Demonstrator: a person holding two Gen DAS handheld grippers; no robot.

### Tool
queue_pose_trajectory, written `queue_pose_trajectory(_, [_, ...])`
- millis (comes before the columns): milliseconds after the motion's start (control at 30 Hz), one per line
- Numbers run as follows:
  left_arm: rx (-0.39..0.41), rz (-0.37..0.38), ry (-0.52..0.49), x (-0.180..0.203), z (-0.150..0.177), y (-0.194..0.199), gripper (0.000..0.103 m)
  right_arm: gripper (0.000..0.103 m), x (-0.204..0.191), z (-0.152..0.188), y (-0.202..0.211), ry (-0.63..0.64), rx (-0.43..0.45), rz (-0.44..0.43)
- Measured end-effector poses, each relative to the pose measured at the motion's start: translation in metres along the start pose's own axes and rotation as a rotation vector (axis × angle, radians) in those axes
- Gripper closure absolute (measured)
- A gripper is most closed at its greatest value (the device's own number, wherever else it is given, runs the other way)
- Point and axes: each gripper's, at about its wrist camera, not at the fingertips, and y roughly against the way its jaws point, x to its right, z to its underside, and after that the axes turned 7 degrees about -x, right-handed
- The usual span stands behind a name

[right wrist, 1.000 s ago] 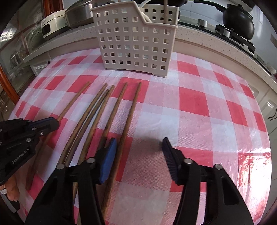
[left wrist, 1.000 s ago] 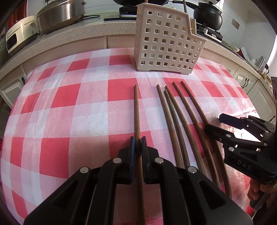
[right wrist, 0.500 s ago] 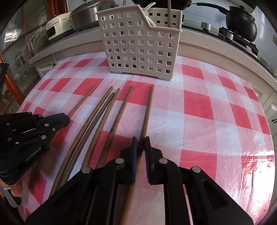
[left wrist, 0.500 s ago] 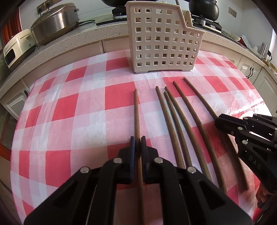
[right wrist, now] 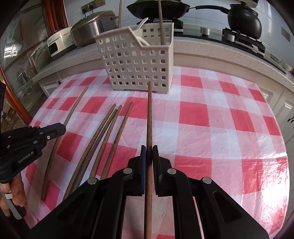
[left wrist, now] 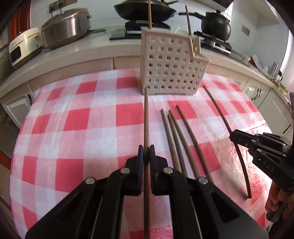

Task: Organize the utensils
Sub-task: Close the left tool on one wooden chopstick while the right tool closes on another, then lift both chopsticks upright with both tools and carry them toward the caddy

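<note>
My left gripper (left wrist: 146,149) is shut on a brown chopstick (left wrist: 146,117) and holds it lifted above the checked cloth, tip toward the white perforated utensil basket (left wrist: 170,68). My right gripper (right wrist: 149,149) is shut on another brown chopstick (right wrist: 149,114), also lifted and pointing at the basket (right wrist: 139,60). Several chopsticks (left wrist: 176,128) lie on the cloth between the two grippers; they also show in the right wrist view (right wrist: 104,132). The basket holds two upright sticks and a white utensil. Each gripper shows in the other's view, the right one (left wrist: 237,135) and the left one (right wrist: 58,128).
The table has a red and white checked cloth (left wrist: 73,119) under clear plastic. Behind it runs a speckled counter (left wrist: 73,53) with a rice cooker (left wrist: 23,46), a steel pot (left wrist: 64,27), a wok (left wrist: 145,9) and a black kettle (left wrist: 216,23). Cabinets stand to the right.
Both grippers have lifted their chopsticks off the cloth and moved toward the basket. A second ago the right gripper was open; it shut on its chopstick half a second ago.
</note>
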Motion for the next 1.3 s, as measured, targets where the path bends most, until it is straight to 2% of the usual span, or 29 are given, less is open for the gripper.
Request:
queue_pose_trajectory(233, [0.058,0.017,0.017,0.001,-0.003,0.028,0.097,0.094,0.007,-0.002,0.027,-0.016,0.047,-0.015])
queue_pose_trajectory(600, [0.104,0.036,0.025,0.001,-0.005,0.047,0.097,0.094,0.013,-0.003,0.053,-0.032,0.097,-0.024])
queue_pose_trajectory(1133, [0.148,0.040,0.017,0.004,-0.010,0.065,0.097,0.094,0.012,-0.006,0.069,-0.023,0.132,-0.020])
queue_pose_trajectory(1300, [0.149,0.041,0.016,0.004,-0.010,0.066,0.097,0.093,0.015,-0.006,0.063,-0.036,0.107,-0.021])
